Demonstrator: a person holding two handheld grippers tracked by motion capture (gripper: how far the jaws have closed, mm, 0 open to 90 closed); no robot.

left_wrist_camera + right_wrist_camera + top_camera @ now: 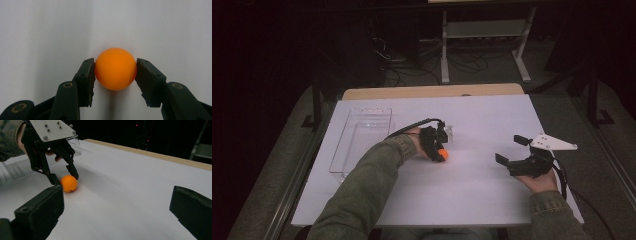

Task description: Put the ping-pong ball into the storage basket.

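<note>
An orange ball (442, 154) rests on the white table surface (472, 185), a little left of centre. My left gripper (438, 150) points down at it and is shut on it. In the left gripper view both black pads (88, 75) press the sides of the ball (115, 68). The right gripper view shows the left gripper (66, 179) and the ball (68, 183) from the side, with the ball touching the table. My right gripper (510, 149) hovers at the right of the table, open, with nothing between its jaws (117, 200).
A clear plastic tray (362, 140) lies on the left part of the table, just beyond the left hand. The table's wooden far edge (432, 91) borders a dark floor with cables and a metal stand (484, 30).
</note>
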